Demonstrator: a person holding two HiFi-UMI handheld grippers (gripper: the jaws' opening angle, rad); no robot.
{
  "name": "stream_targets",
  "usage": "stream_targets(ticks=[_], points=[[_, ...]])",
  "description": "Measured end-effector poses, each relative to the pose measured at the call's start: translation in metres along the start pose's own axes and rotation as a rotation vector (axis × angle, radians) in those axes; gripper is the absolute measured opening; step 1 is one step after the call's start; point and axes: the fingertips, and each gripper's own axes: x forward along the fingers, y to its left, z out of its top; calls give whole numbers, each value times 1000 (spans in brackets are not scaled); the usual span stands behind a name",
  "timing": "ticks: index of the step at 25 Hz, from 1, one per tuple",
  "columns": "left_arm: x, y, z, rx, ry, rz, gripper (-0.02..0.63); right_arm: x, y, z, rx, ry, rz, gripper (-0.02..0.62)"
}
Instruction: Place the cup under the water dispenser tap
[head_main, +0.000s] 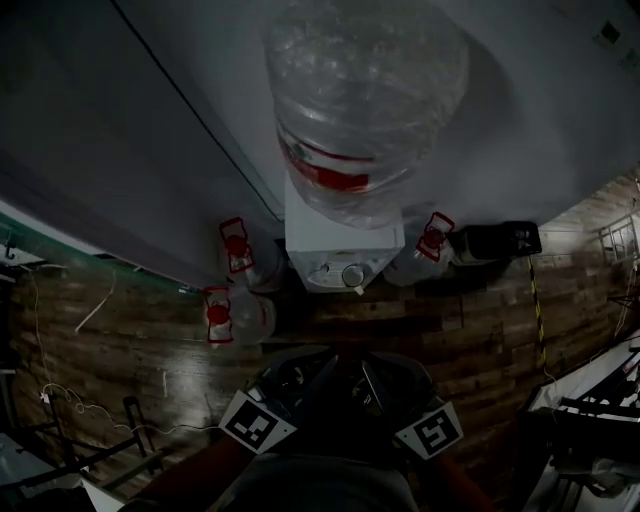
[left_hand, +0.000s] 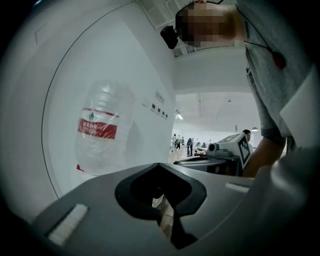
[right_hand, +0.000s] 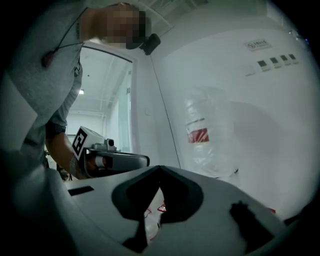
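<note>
Against a white wall (head_main: 150, 150), a water dispenser (head_main: 345, 245) is standing on a wood floor (head_main: 450, 320) with a big clear bottle (head_main: 365, 100) upended on top and spare bottles (head_main: 245, 290) sitting just beside its foot. A person is holding the left tongs (left_hand: 167, 220) and the right tongs (right_hand: 147, 220) side by side in front of the machine, well short of it. Both pairs are showing their jaws pressed together with only a thin slit between them, and neither is carrying anything.

No cup is showing plainly in any view. A small round pale shape (head_main: 353, 275) is sitting at the dispenser's front, near where the taps should be, but the dim overhead view is not settling whether it is a cup or a knob.

With empty tongs held back, the scene is fitting two stages equally: a cup waiting somewhere out of sight, or a cup already standing at the taps. Either way, doing this well is likely coming down to the cup standing upright and centred directly beneath the spout, and to the tongs keeping clear of the tap levers and the top-heavy bottle.
</note>
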Motion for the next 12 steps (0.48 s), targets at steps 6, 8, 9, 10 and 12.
stream_targets(ticks=[6, 8, 9, 10, 12], points=[[-27, -25, 38, 44, -20, -28, 6, -10, 30, 42, 10, -1, 3, 14], [-32, -29, 43, 50, -24, -29, 6, -12, 35, 49, -6, 8, 5, 14], [-34, -30, 44, 52, -27, -30, 6, -12, 37, 52, -14, 14, 5, 14], [-36, -31, 46, 56, -31, -31, 6, -13, 38, 55, -19, 17, 3, 14], [-39, -31, 47, 64, -38, -35, 6, -14, 40, 62, -31, 13, -1, 14]])
